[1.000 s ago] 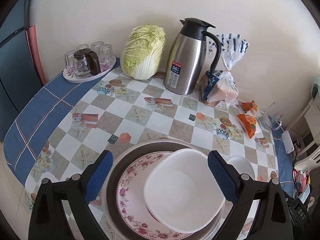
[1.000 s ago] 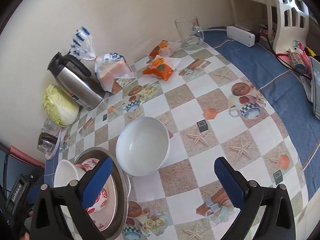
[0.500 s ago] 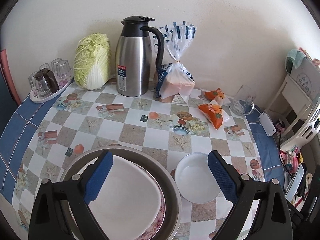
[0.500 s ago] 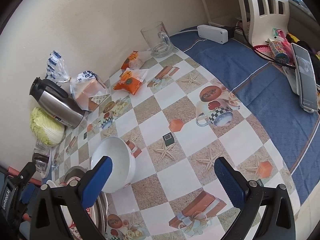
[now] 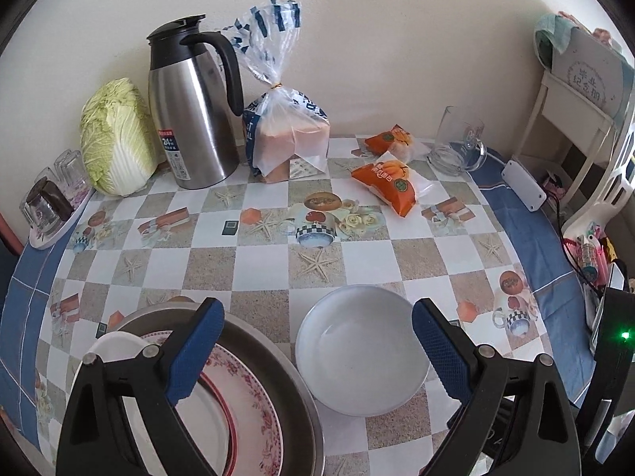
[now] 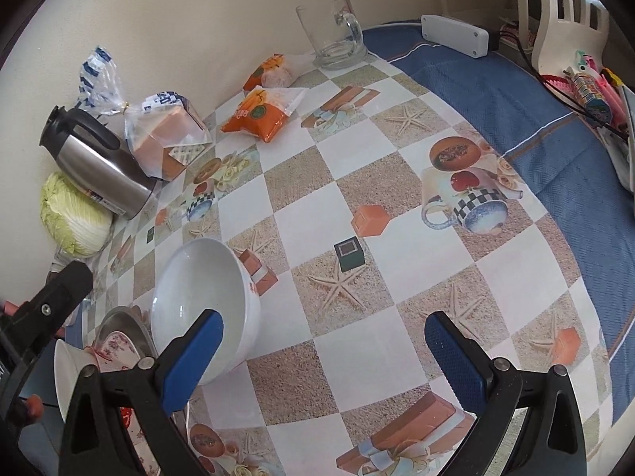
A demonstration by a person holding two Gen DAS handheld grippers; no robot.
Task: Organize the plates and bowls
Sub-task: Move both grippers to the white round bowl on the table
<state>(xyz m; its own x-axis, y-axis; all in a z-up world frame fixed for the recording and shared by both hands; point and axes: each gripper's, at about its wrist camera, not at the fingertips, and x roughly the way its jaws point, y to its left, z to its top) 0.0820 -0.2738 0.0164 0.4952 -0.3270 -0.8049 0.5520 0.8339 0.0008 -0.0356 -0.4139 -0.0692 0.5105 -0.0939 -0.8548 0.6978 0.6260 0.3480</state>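
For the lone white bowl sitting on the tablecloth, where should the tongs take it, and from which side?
Pinch the white bowl at its rim, one finger inside and one outside. It sits upright, empty and too wide to span comfortably. Come from its open right side, probably; the metal basin crowds its left.

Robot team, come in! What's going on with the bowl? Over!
Both tongs open, holding nothing. Left tongs hover over the white bowl sitting on the table beside the metal tray of plates. Nothing in the way.

- The left gripper point(image 5: 315, 351) is held wide open above the table point(image 5: 416, 254).
- A white bowl point(image 5: 359, 351) is seen between its fingers.
- A floral plate point(image 5: 254, 416) is nested in a metal basin point(image 5: 291, 384) beside the bowl.
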